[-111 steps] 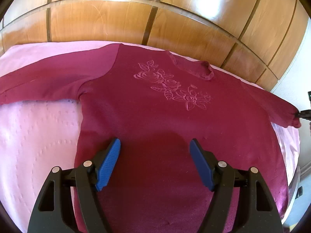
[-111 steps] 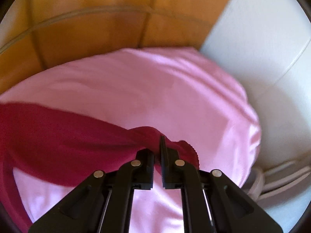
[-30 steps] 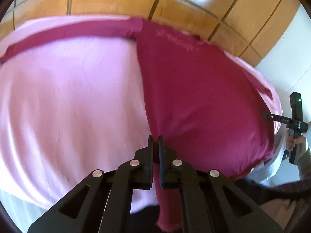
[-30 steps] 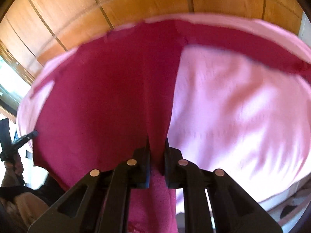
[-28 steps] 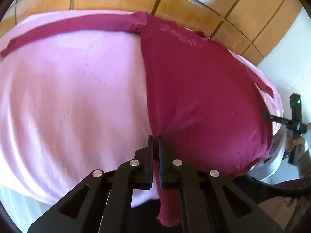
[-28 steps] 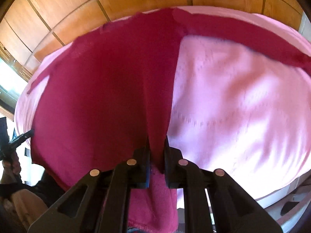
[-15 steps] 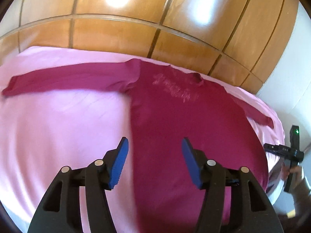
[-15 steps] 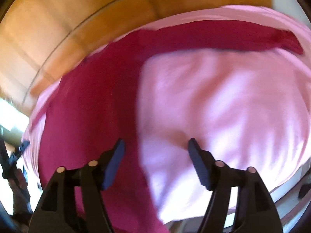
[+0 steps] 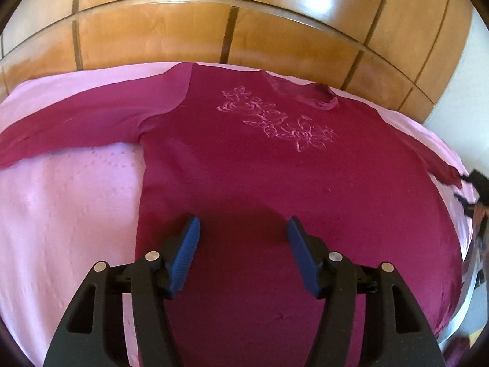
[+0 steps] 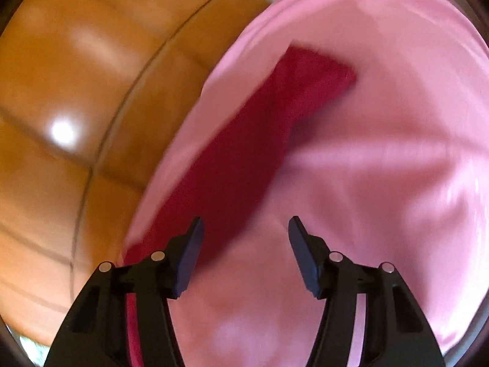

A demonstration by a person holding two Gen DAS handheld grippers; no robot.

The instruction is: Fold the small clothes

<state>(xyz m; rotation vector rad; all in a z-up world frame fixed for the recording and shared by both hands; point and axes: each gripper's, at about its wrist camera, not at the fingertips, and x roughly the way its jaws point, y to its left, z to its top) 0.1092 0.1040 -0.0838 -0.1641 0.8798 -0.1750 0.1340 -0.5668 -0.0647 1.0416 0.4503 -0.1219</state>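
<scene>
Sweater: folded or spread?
Spread. The sweater lies flat, front up, on the pink sheet, both sleeves stretched out sideways.

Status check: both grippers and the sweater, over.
Left gripper open, jaws just widened, above sweater. Right gripper open, narrowing, empty, near sleeve. Nothing obstructing.

One maroon sweater, one pink bedspread, two tools, perhaps more offscreen.

Bright daylight; glare patches on wood panelling; right wrist view motion-blurred; fisheye bending, dark corners.
</scene>
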